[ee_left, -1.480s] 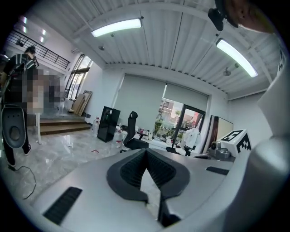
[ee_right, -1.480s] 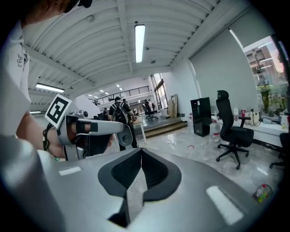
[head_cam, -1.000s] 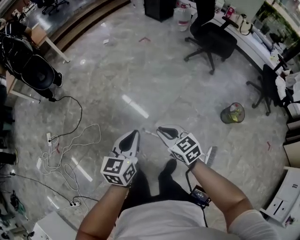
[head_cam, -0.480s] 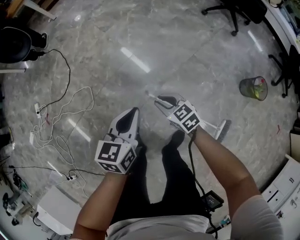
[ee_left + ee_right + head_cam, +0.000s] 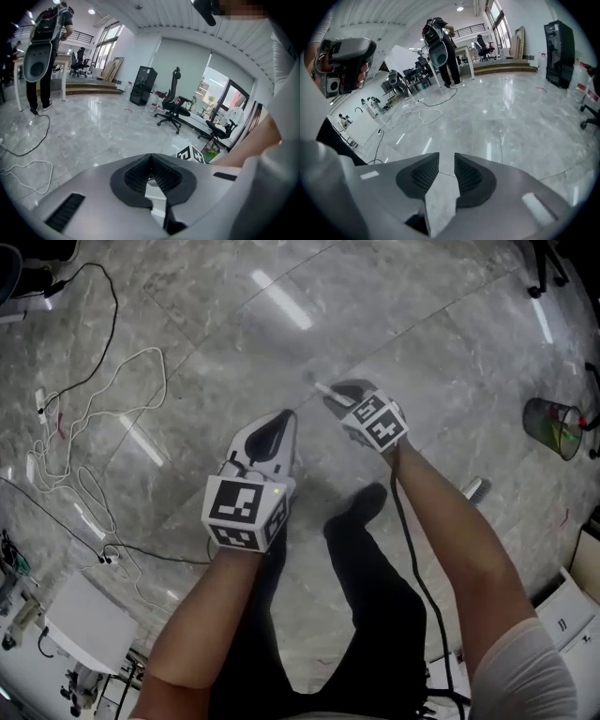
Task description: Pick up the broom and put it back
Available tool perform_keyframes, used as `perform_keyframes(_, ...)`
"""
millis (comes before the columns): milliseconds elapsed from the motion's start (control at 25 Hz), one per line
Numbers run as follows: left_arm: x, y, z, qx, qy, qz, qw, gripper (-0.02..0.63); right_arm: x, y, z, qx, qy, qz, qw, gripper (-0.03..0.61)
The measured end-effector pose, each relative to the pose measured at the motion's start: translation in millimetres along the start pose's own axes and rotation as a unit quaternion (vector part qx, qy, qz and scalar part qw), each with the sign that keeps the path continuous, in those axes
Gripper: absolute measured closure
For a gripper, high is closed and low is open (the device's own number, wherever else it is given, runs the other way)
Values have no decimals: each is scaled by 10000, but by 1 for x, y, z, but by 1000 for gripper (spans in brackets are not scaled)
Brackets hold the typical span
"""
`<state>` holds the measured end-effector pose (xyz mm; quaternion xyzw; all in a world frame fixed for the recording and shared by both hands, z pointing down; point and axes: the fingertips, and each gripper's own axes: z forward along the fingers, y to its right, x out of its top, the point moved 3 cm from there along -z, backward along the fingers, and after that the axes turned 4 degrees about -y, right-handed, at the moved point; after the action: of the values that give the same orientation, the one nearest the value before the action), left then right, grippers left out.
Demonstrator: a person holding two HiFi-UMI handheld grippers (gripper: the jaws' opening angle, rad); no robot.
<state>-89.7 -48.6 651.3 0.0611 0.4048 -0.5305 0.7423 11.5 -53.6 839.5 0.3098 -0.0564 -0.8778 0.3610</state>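
Forearms reach down and forward, one hand on each of two grey two-jaw tools with marker cubes. The left tool point(image 5: 286, 418) is clenched on nothing. The right tool point(image 5: 334, 396) points steeply down; its jaws have just been opening, with only grey marble floor point(image 5: 187, 352) between them. One pale long-handled broom point(image 5: 474, 487) lies on the floor beneath the right tool, its handle tip point(image 5: 321, 387) just past the jaws and its brush end behind the right forearm. Farther right stands one mesh wastebasket point(image 5: 553, 427).
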Motion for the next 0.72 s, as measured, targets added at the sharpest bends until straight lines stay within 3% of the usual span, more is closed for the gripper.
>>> perform_keyframes(360,-115,-109,99,355,-176,-190,9990,609,-81,52,171,-305,-703,-28,9971,440)
perform_keyframes(720,-165,-154,141,413,-219,-264,9986,609,-128,81,261,-812,-1480,-285,9852,419)
